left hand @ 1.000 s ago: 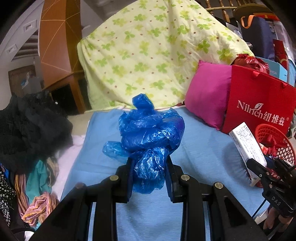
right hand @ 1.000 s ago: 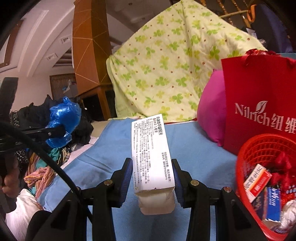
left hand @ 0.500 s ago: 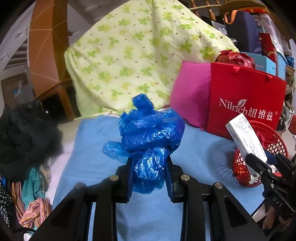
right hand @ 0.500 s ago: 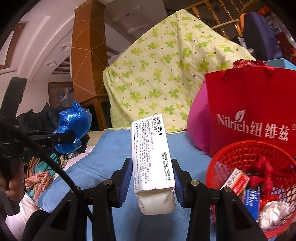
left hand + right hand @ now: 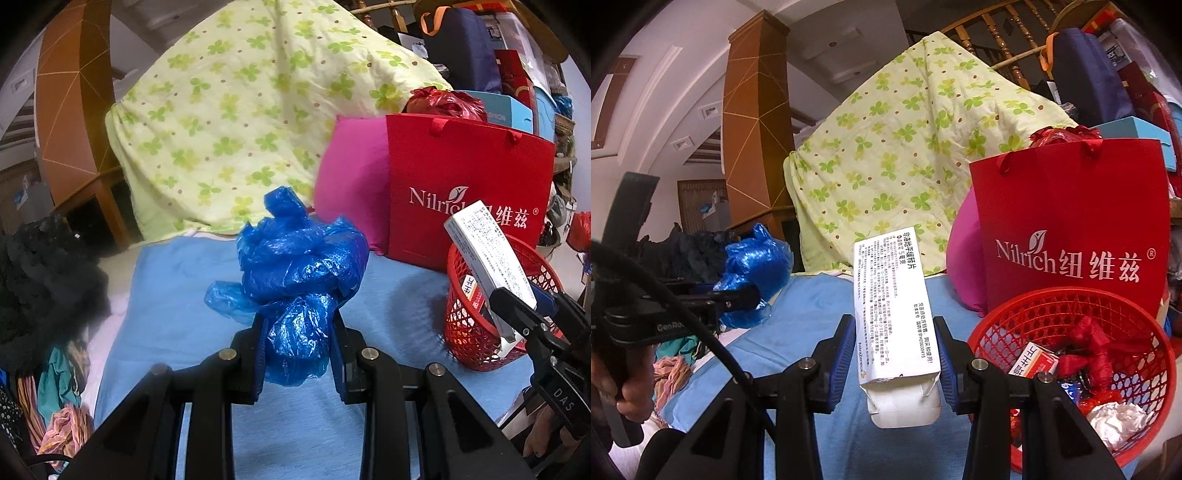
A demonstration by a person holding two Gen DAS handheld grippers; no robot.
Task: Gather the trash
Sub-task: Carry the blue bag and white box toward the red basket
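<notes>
a cluttered home: quilt (image 5: 258, 110), pillow (image 5: 351, 184), stair railing (image 5: 997, 44).

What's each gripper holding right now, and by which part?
Left gripper pinches the crumpled blue plastic bag at its lower bunch. Right gripper clamps the white medicine box near its opened lower end.

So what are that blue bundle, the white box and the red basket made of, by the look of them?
Blue bundle: thin plastic film, probably a bag; it is crinkled, glossy and half see-through.
White box: printed cardboard, matte, with sharp folded edges and an opened end flap.
Red basket: moulded plastic, likely rigid; its open lattice wall looks uniformly coloured and slightly shiny.
</notes>
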